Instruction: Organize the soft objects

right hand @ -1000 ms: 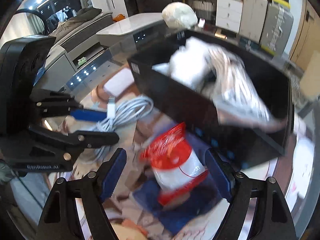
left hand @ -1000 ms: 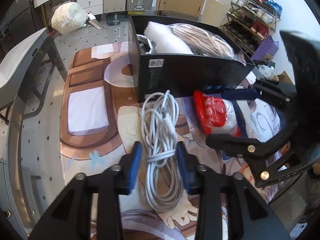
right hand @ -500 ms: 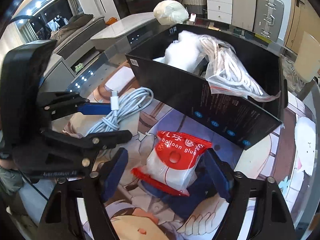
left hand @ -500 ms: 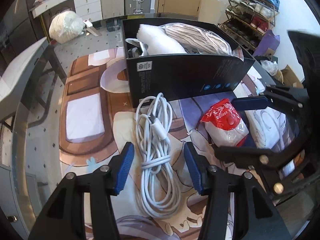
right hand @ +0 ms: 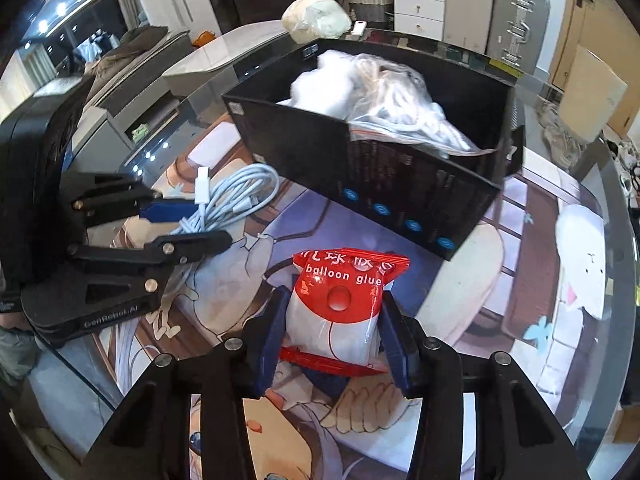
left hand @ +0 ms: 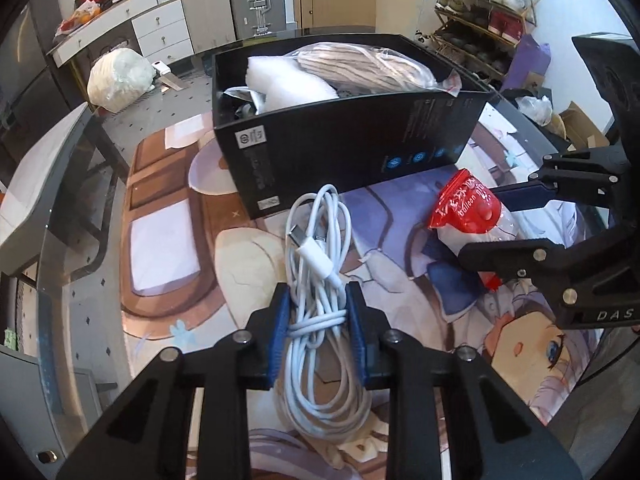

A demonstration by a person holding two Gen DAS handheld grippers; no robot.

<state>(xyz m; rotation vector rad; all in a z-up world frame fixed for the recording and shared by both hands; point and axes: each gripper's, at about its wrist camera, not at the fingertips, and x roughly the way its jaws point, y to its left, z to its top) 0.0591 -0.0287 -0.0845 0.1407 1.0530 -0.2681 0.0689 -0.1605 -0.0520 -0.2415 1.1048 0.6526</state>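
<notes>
On the printed mat before a black box [left hand: 352,148], the left gripper [left hand: 318,332] is closing on a white cable bundle [left hand: 320,280] at its tied waist; the right gripper [right hand: 334,344] is closing around a balloon glue packet [right hand: 340,308]. Both look light, soft and squashy, the packet's plastic probably slippery.

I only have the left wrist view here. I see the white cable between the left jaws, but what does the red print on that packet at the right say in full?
Observer: The packet reads "balloon glue" below a row of characters.
Operator: Is the right gripper on it squarely?
Observer: The right gripper is closing, its blue pads flanking the packet's white body on both sides.
Operator: Anything past the black box's far wall?
Observer: Behind the box, a pale bagged bundle sits on the table.
</notes>
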